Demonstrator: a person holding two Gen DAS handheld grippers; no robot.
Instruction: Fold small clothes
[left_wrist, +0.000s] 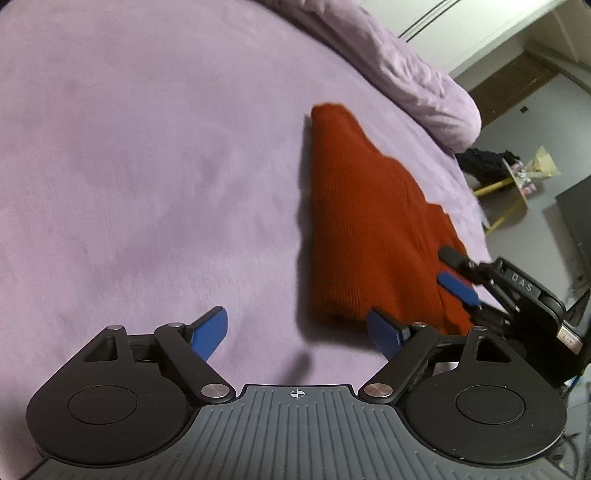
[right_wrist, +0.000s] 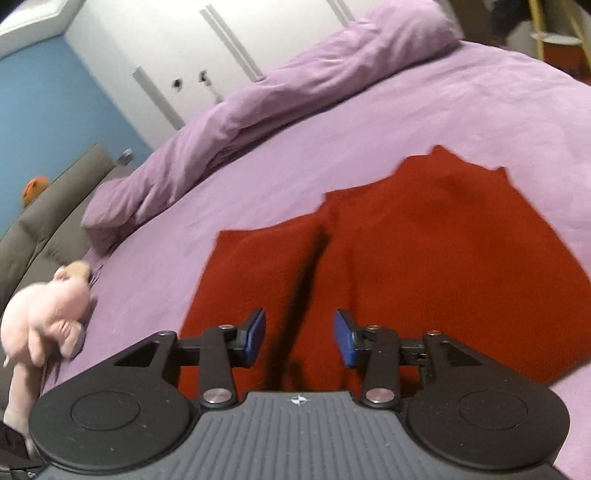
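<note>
Red knitted garment (left_wrist: 369, 229), partly folded, lies flat on the lilac fleece bed cover (left_wrist: 147, 166), toward the side of the bed where a rumpled lilac duvet (left_wrist: 413, 74) is heaped along the edge. From the left wrist view we see our left tool (left_wrist: 299, 332) hanging just above the bare cover with its blue-padded fingers (left_wrist: 210, 328) spread wide and nothing between them; its right finger sits close to the near corner of the red cloth, though we cannot tell whether it touches. Our right tool (left_wrist: 452, 269) enters that same view from the right, its fingertips over the near right edge of the garment.

From the right wrist view, our right tool (right_wrist: 299, 339) hovers low over the red garment (right_wrist: 424, 258), fingers moderately apart and empty. A dark crease or shadow runs up the cloth between them, where one layer seems to overlap another. The far edge of the garment looks jagged against the lilac cover (right_wrist: 406, 118). At the left, a pink plush pig toy (right_wrist: 44, 314) lies at the bed's edge beside a grey upholstered headboard (right_wrist: 48, 218), well apart from the garment. Behind the bunched duvet (right_wrist: 295, 85) stand white wardrobe doors (right_wrist: 221, 40) and a blue wall (right_wrist: 48, 103).
</note>
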